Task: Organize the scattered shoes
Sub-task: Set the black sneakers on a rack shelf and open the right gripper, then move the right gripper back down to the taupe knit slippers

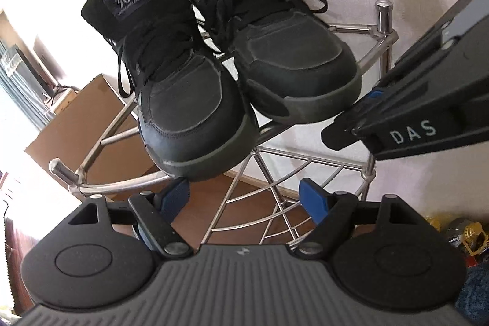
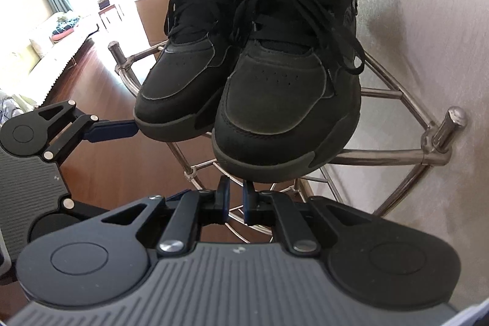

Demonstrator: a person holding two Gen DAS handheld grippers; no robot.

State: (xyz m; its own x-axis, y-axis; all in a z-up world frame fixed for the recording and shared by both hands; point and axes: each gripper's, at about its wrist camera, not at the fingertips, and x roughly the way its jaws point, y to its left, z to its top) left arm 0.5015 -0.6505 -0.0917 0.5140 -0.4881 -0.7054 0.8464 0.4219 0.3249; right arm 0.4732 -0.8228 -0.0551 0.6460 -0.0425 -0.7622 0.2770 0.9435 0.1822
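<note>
Two black high-top sneakers stand side by side, toes toward me, on the top tier of a chrome wire corner rack (image 1: 379, 29). The left shoe (image 1: 189, 100) overhangs the front rail; the right shoe (image 1: 293, 57) sits beside it. My left gripper (image 1: 244, 197) is open just below the left shoe's toe, holding nothing. My right gripper (image 2: 235, 197) is shut and empty, just under the toe of the right shoe (image 2: 284, 100). In the right wrist view one left-gripper finger (image 2: 113, 127) reaches to the side of the left shoe (image 2: 177, 81). The right gripper's housing (image 1: 428, 112) enters the left wrist view from the right.
The rack stands in a corner against a pale wall (image 2: 412, 20), with a lower wire tier (image 1: 275, 203) beneath. A cardboard box (image 1: 85, 124) sits behind it on the wooden floor (image 2: 101, 161). Toys (image 1: 470, 237) lie at the lower right; a sofa (image 2: 45, 42) is far left.
</note>
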